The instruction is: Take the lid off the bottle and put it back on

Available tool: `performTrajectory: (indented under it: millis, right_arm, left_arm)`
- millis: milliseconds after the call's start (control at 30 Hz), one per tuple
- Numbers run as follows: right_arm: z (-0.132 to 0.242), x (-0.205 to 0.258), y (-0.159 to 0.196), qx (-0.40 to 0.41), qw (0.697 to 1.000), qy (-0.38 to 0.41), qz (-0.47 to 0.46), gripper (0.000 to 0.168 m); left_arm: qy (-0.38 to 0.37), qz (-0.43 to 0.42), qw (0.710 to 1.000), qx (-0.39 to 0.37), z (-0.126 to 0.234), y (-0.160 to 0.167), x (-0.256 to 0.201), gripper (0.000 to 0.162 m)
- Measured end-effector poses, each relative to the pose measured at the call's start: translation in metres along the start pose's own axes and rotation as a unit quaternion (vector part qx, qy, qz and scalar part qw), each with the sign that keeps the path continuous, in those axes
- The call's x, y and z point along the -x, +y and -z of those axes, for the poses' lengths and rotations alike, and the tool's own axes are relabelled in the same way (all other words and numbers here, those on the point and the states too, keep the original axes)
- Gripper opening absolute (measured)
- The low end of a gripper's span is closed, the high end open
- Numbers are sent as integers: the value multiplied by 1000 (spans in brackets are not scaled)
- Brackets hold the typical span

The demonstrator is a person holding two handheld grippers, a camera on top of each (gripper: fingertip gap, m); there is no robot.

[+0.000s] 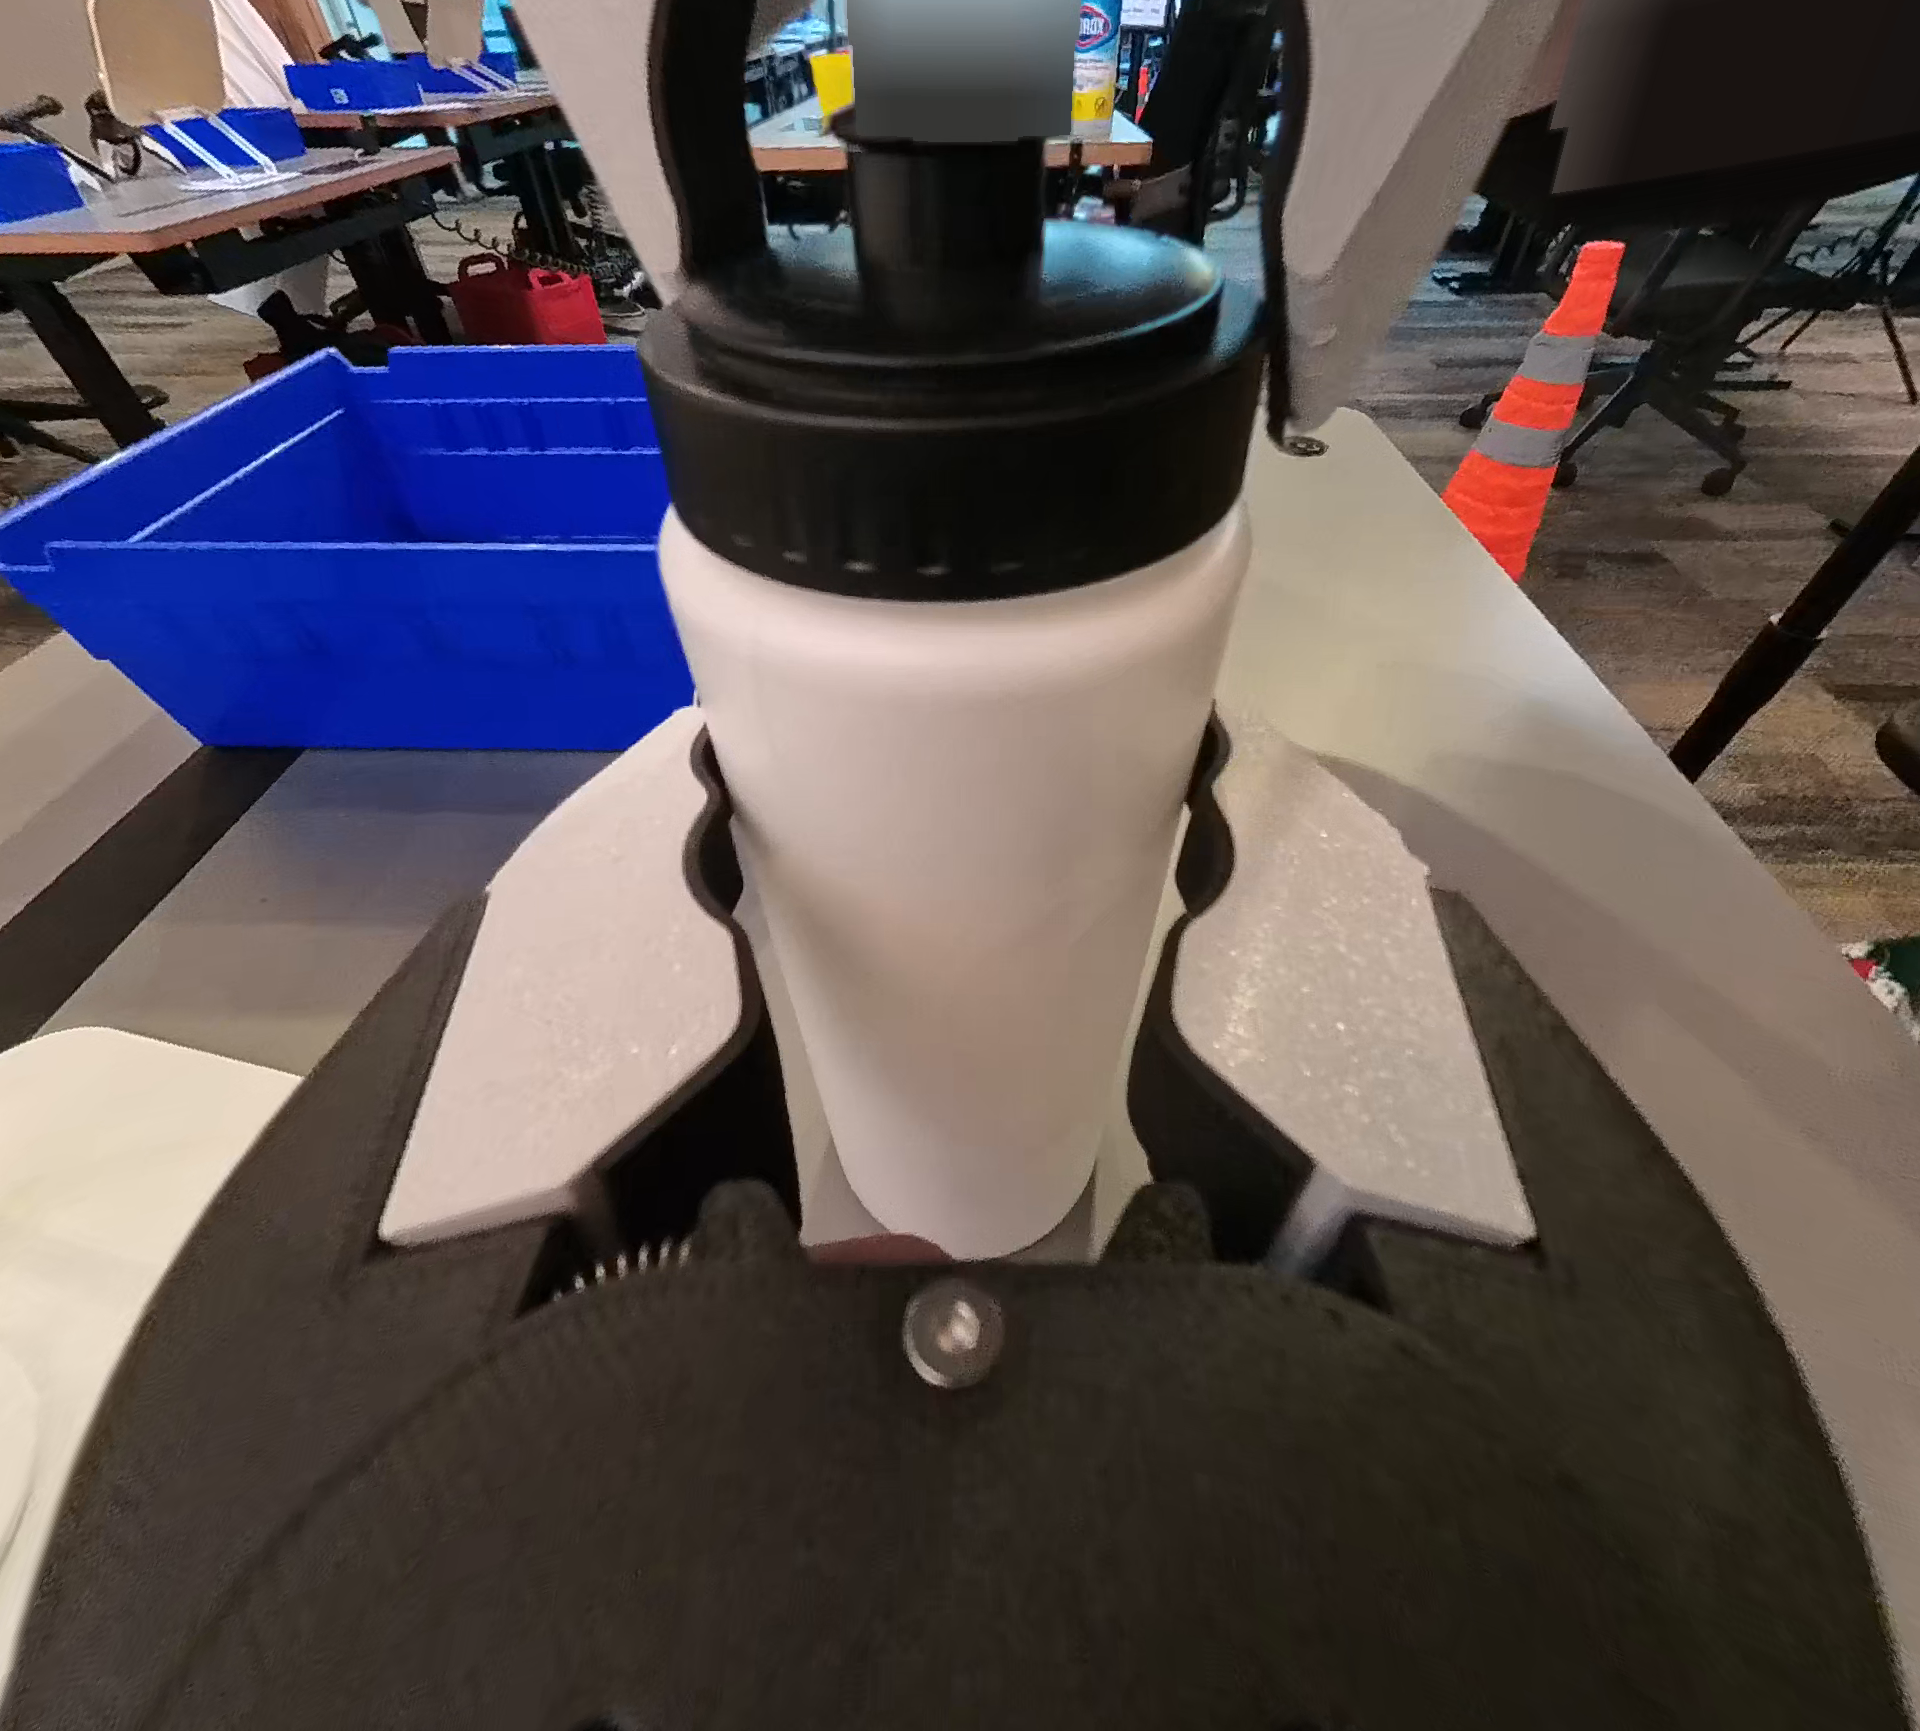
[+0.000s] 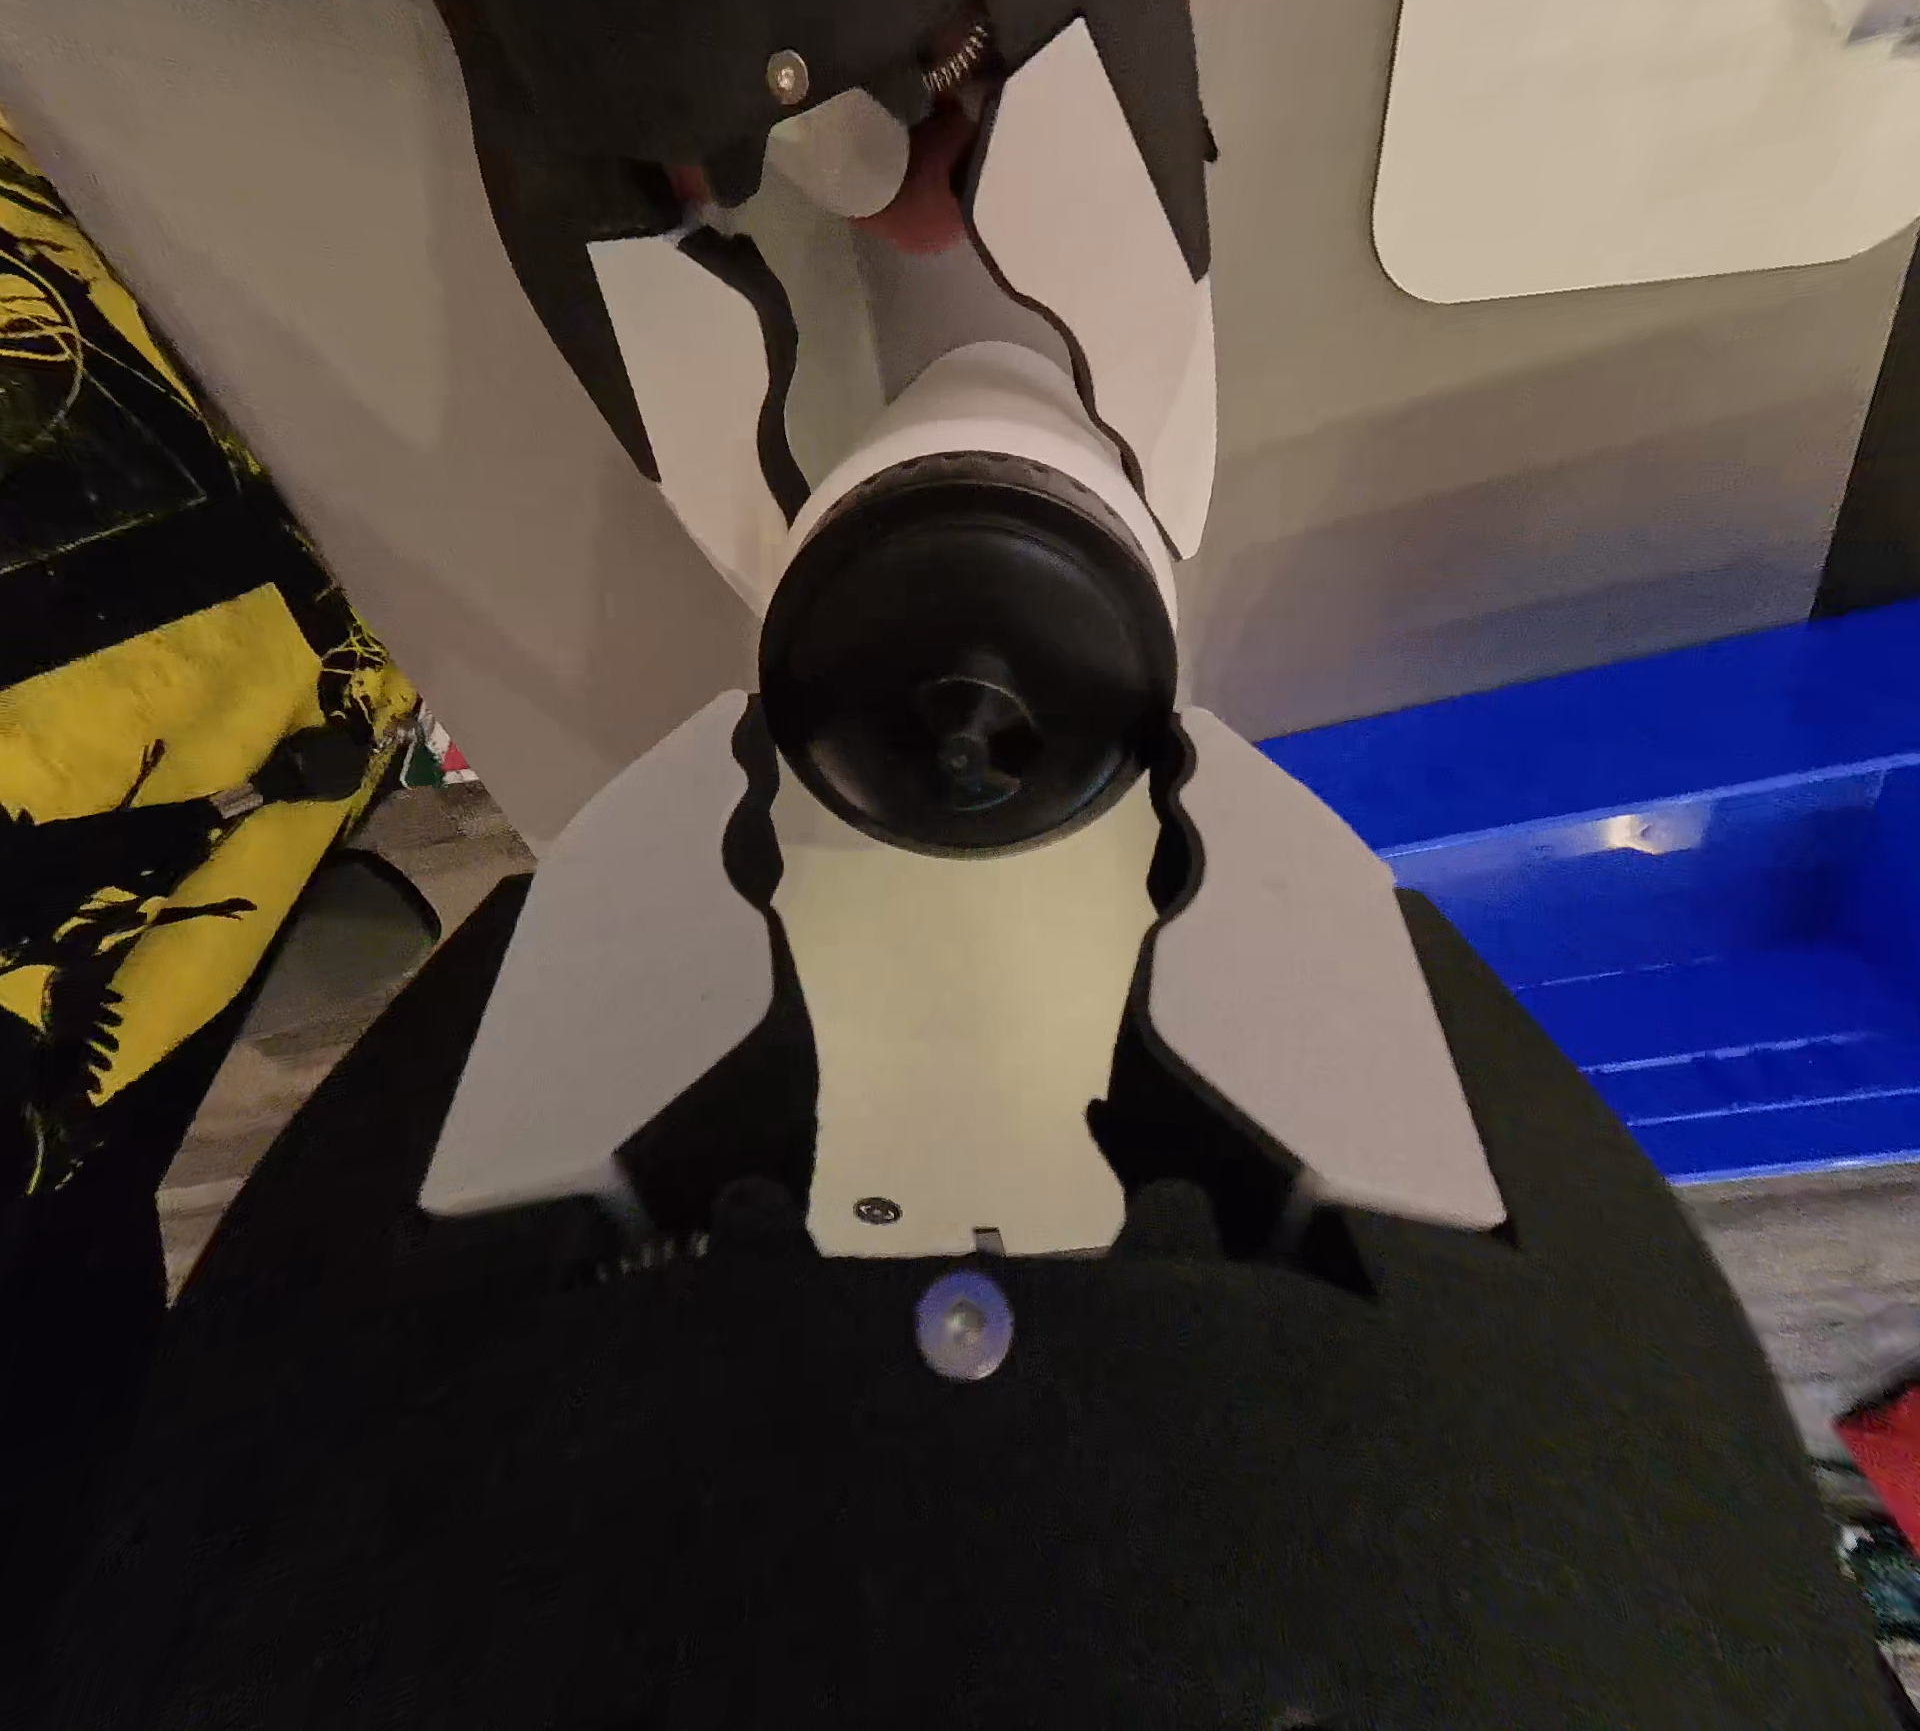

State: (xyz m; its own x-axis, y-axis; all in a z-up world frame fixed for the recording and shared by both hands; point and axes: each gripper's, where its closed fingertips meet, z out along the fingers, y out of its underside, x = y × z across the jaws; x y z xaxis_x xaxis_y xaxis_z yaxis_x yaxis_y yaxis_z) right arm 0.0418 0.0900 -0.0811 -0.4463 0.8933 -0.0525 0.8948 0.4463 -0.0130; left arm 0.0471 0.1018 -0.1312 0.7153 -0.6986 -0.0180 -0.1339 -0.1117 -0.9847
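Bottle braced, lid straddled

Left gripper (image 1: 956,798) jaws clamp the white bottle (image 1: 956,850) to steady it; right gripper (image 2: 961,777) jaws stand apart around the black lid (image 2: 956,653), ready to twist.

The left gripper (image 1: 956,850) lies level, its two white fingers (image 1: 582,1006) pressed against opposite sides of the upright bottle (image 1: 966,850), well inside the table's near edge. The right gripper (image 2: 961,746) points straight down from above, its fingertips (image 2: 675,808) flanking the black lid (image 2: 961,653); whether they touch it is unclear.
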Motion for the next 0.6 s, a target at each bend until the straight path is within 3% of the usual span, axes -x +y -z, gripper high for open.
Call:
performTrajectory:
  millis: [100,133,167,300,367,500,600]
  right_arm:
    - [1,2,1,11,997,17,70,73]
    - [2,2,-1,3,995,21,101,86]
    - [4,2,-2,1,992,26,126,90]
    - [4,-2,-1,11,980,35,194,69]
    - [4,-2,0,9,984,28,176,69]
    - [3,0,-3,-7,1000,14,19,69]
    - [3,2,-1,3,999,22,38,69]
  left_arm:
    - [-1,-5,1000,5,-2,0,-2,84]
    - [-1,-4,1000,4,-1,0,-2,84]
    - [-1,-4,1000,4,-2,0,-2,84]
    - [-1,-3,1000,4,-1,0,-1,84]
    - [0,-2,1000,4,-1,0,-1,84]
    - [1,4,1000,-1,0,0,0,84]
    - [0,-3,1000,3,-2,0,-2,84]
